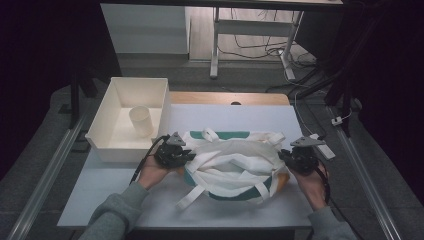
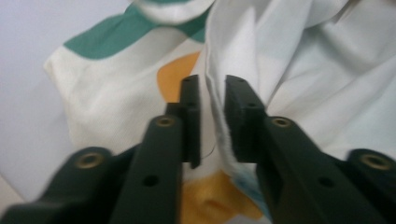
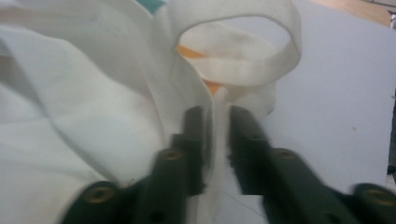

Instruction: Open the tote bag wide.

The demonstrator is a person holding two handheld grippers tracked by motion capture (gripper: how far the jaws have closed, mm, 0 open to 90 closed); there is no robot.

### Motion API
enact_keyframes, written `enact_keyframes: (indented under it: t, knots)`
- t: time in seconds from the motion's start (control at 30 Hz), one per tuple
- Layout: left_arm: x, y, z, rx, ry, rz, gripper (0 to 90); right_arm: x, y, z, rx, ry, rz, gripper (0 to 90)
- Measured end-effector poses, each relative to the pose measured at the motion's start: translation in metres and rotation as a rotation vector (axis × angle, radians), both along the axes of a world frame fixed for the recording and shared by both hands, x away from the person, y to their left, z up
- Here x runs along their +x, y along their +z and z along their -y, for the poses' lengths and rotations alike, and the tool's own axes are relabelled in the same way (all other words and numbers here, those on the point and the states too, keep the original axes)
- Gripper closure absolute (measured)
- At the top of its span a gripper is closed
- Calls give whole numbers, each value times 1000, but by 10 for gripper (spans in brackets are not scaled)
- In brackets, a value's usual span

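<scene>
Meanwhile, a white cup (image 1: 141,121) upright inside the white bin (image 1: 102,134) — both tools slightly parted around bag (image 1: 232,165) fabric.

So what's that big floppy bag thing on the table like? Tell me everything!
The cloth bag looks like soft cream-white fabric with a green band and orange patches. Several flat white straps loop out from it. It lies crumpled and flattened on the white table, just right of the white bin. The left gripper has a fold of its left edge between slightly parted jaws, and the right gripper has its right edge the same way.
</scene>
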State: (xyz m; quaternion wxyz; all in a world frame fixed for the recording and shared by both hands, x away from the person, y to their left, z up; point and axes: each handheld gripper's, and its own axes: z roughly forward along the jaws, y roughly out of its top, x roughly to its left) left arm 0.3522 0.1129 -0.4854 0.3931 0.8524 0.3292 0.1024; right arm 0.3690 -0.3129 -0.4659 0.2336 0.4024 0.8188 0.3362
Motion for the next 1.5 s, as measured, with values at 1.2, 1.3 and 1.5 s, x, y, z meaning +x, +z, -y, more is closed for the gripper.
enact_keyframes:
  t: [1.2, 1.3, 1.5]
  knots:
    - [48, 21, 56, -6, -85, -4, 465, -41, 12, -141, 47, 473, -112, 504]
    - [48, 19, 57, 11, -92, -9, 465, -42, 7, -146, 29, 488, -124, 496]
    - [48, 13, 62, 37, -89, 2, 580, -48, -1, -148, 15, 506, -140, 503]
